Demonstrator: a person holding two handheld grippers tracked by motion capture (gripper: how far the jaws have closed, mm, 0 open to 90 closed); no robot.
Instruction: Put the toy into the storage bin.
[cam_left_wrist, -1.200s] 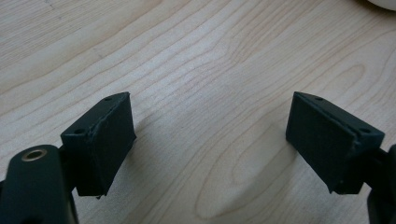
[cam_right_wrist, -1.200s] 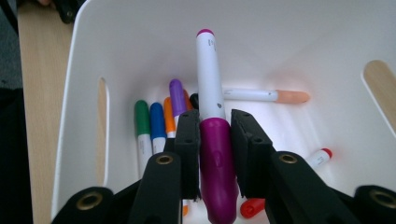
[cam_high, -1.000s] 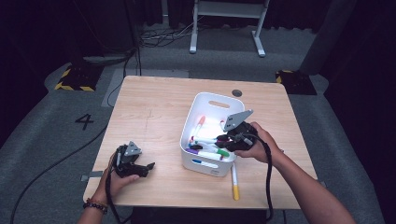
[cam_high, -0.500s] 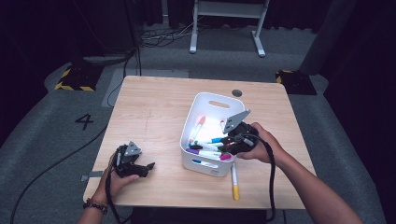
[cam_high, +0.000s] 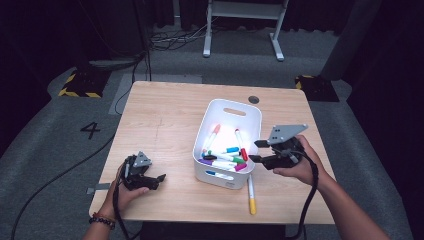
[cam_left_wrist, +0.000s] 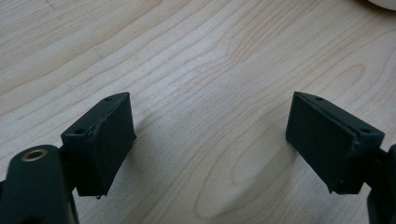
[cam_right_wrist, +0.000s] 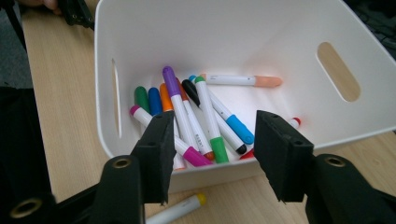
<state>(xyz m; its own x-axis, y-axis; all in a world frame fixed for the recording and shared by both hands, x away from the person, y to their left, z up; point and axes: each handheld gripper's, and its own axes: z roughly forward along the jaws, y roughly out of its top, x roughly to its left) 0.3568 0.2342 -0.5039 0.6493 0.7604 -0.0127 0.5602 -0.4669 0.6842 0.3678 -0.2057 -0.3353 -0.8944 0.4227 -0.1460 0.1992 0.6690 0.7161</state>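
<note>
A white bin (cam_high: 235, 104) stands right of the table's middle and holds several coloured markers (cam_high: 225, 155). My right gripper (cam_high: 255, 151) hovers just off the bin's right side, level with the rim. In the right gripper view, my right gripper (cam_right_wrist: 212, 135) has just been opening its jaws, and nothing is between them. Past them are the bin (cam_right_wrist: 233, 37) and the markers (cam_right_wrist: 187, 112). A white marker with a yellow cap (cam_high: 251, 195) lies on the table in front of the bin. My left gripper (cam_high: 160, 181) rests near the front left, and its jaws (cam_left_wrist: 210, 135) stand open over bare wood.
The wooden table (cam_high: 165, 115) has free room on its left half and behind the bin. A round grommet (cam_high: 254, 99) sits near the far edge. Cables trail from both grippers over the front edge. The left gripper (cam_right_wrist: 77, 11) shows far off in the right gripper view.
My right gripper has drawn back to the right from over the bin, and its jaws have opened. The left gripper has stayed where it was.
</note>
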